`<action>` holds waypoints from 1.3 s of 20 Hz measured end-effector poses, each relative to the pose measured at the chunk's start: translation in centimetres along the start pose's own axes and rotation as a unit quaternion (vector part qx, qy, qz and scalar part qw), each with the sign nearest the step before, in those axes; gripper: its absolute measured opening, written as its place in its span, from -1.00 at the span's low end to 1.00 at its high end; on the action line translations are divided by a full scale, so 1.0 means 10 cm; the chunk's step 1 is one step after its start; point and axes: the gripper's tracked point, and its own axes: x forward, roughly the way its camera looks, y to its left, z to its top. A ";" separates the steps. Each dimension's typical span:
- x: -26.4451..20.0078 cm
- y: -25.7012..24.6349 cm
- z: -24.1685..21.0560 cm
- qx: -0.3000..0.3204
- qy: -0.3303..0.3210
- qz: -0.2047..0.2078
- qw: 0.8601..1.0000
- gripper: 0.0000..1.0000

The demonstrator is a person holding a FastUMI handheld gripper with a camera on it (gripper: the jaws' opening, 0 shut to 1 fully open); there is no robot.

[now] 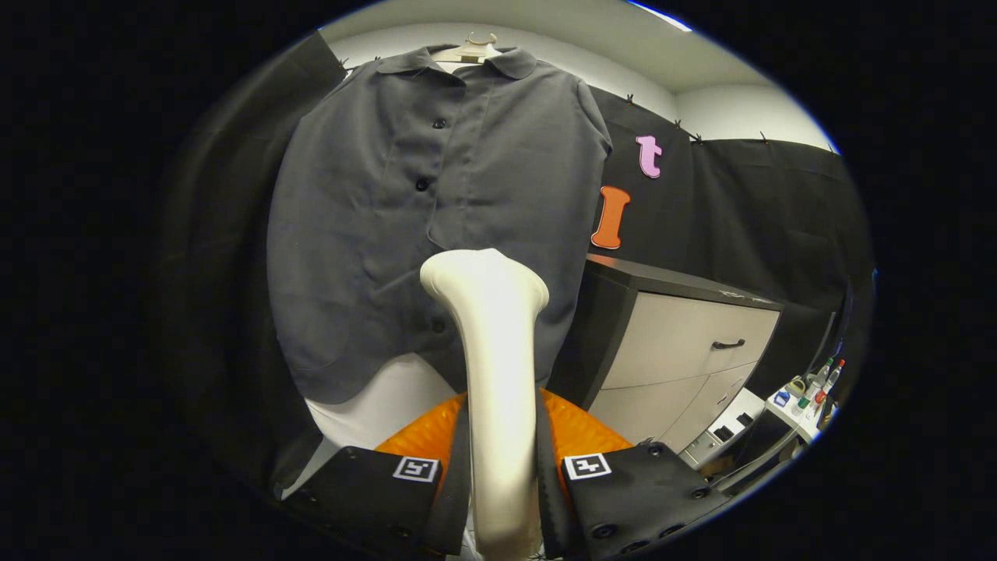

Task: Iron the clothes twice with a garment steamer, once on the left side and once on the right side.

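Your gripper [502, 475] was clamped on the handle of a cream-white garment steamer [492, 343], one finger pressed against each side of it. The steamer rose upright from between the fingers, and its flared head sat at the top, turned toward the clothing ahead.

Beyond the steamer head hung a dark grey shirt [405, 234], buttoned down the front, with a rounded collar. It hung from a pale hanger [473, 48] high on the far wall, and its sleeves fell down either side. The steamer head lined up with the lower middle of the shirt, close to the button placket; you could not tell whether it touched the fabric. Below the shirt hem, a white surface [389, 405] showed, and an orange ribbed object [576, 428] lay just behind the fingers, on both sides of the steamer handle.

To the right of the shirt stood a cabinet [678, 351] with a dark top, pale drawer fronts and a dark handle. Farther right and nearer, a small white tray [802, 401] held several small bottles with coloured caps.
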 end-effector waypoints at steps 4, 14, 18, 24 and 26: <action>-0.09 -0.06 0.05 -0.001 -0.010 -0.013 1.000 -0.10; -0.37 -0.24 0.93 -0.003 -0.094 -0.045 0.995 -0.11; -0.46 -0.28 1.41 -0.005 -0.142 -0.053 0.988 -0.11; -0.62 0.00 2.16 -0.017 -0.217 -0.032 0.975 -0.11; -0.64 0.20 2.33 -0.009 -0.230 -0.013 0.973 -0.11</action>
